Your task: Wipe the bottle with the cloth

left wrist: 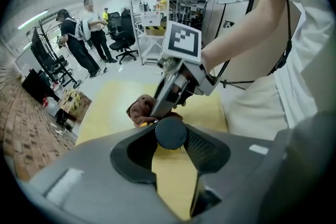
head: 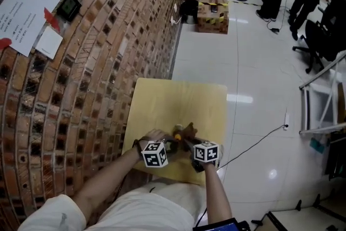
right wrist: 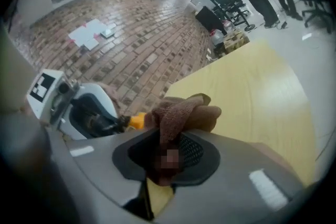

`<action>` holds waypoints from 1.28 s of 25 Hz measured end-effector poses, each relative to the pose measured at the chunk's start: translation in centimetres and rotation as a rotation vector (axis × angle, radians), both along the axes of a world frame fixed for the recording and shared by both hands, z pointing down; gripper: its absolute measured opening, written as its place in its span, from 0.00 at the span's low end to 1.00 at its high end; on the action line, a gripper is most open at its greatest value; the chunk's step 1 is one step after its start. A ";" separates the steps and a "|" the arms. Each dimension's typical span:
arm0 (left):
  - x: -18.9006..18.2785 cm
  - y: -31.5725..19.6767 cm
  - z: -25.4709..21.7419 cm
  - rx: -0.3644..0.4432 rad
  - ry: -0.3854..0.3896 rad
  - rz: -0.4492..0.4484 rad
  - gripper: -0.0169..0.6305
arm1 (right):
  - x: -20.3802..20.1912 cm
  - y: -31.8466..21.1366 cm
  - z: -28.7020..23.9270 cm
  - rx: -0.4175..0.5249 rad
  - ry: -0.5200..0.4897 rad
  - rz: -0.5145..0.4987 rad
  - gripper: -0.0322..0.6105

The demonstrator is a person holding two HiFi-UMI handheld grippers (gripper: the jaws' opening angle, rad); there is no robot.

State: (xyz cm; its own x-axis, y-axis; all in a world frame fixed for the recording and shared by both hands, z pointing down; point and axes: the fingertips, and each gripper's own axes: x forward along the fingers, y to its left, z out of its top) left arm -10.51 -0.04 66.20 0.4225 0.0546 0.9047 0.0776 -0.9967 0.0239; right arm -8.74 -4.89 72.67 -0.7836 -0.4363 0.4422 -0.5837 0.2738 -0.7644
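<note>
I have the bottle [right wrist: 137, 121] lifted a little above the near end of the yellow table [head: 178, 100], lying roughly level between my two tools. My left gripper [left wrist: 171, 139] is clamped on its dark round cap, which fills the gap between the pads end-on, so that end is secure. My right gripper [right wrist: 169, 152] is closed on a fold of the brown cloth [right wrist: 185, 113], and the loose bulk of the cloth bunches forward over the bottle's body, just past the yellow section. I judge that I am in the wiping step itself: the cloth appears to touch the bottle, though I cannot tell how far round it wraps. The next move, as I read it, calls for drawing the cloth along the body while the left side holds the bottle steady, or turning the bottle against the cloth to reach its far side. The grip on the cap is small, so I would press lightly so as not to lever the bottle out.
</note>
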 end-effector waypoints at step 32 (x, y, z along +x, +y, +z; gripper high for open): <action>-1.2 -3.2 -1.6 0.059 0.118 -0.429 0.40 | 11.2 12.2 -1.6 -0.047 0.178 0.501 0.16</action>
State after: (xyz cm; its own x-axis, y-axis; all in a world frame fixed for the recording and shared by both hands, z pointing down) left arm -11.70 -3.22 64.56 0.4964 -0.1986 0.8451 -0.3447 -0.9386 -0.0182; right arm 2.44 7.28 71.07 -0.3949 -0.7144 0.5776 -0.7561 -0.1044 -0.6461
